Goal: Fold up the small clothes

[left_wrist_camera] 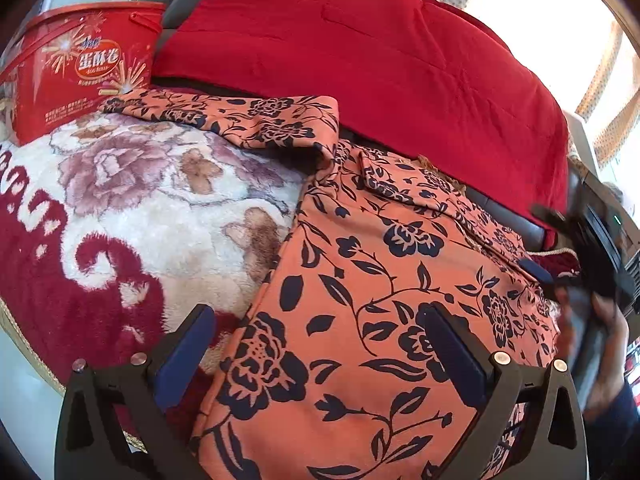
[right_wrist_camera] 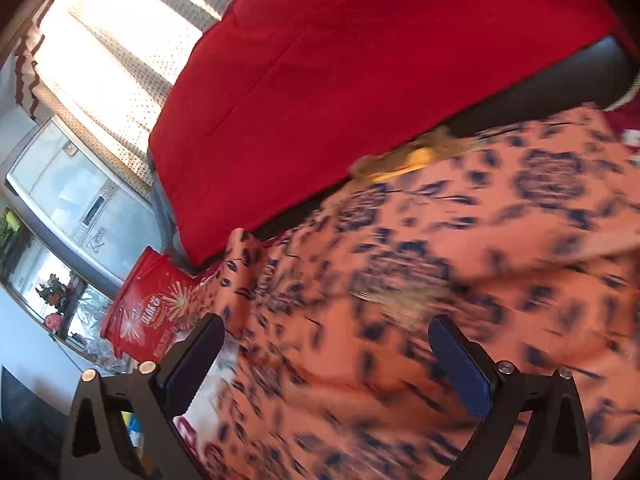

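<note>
Daylight scene, bright. Light comes through the curtains (right_wrist_camera: 120, 40), blown out to near white in both views, strongest at the left wrist view's upper right and the right wrist view's upper left. Left wrist view sharp overall: garment (left_wrist_camera: 360, 300) print crisp, box (left_wrist_camera: 80, 68) lettering readable; only the right gripper (left_wrist_camera: 592, 248) at the right edge is smeared. Right wrist view heavily motion-blurred: garment print streaked, box soft. Fisheye bending and dark corner vignette in both. Shadows soft, weak.
</note>
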The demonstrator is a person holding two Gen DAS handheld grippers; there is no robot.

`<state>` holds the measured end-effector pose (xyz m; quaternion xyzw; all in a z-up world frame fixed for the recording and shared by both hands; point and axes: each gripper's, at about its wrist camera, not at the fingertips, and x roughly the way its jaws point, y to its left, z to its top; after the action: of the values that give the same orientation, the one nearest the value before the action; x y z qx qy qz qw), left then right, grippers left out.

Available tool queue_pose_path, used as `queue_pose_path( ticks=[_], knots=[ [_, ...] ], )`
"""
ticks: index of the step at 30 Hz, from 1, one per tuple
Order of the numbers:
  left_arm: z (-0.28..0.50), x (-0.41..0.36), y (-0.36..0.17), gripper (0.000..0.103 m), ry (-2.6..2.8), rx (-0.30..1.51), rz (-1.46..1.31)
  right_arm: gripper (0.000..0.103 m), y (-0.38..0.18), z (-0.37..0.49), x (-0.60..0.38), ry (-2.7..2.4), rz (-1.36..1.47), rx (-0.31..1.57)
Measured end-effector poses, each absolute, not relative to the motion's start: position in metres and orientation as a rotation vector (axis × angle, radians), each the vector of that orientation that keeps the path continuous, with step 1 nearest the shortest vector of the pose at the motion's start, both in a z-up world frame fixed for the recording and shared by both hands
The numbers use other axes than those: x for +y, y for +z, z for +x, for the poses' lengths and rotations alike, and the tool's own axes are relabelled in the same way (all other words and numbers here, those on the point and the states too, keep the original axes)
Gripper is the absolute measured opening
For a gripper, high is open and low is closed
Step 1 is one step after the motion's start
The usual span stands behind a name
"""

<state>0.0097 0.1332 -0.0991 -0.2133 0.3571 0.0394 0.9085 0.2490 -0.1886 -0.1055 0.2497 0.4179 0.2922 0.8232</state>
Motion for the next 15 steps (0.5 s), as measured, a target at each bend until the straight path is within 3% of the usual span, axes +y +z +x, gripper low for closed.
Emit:
queue_pose_path(
  ticks=[3,6,9,15],
  knots=[
    [0.012,0.14,-0.094,0.103,0.045,0.739,-0.494,0.103,-0.107,0.218,-0.224,0.598,0.541,0.823],
    [0.024,0.174,-0.083,0.103,-0.022,0.7,-0.743,0.103,-0.113,0.193,-0.25,0.599,0.526,0.786],
    [0.057,0.232,-0.067,0.103,-0.002,0.63,-0.982,0.103,-0.132,0.177,-0.257,0.61,0.543,0.81],
    [0.121,0.368,-0.074,0.103,0.237,0.543,-1.19,0.103,-0.124,0.179,-0.259,0.68,0.584,0.767]
  ],
)
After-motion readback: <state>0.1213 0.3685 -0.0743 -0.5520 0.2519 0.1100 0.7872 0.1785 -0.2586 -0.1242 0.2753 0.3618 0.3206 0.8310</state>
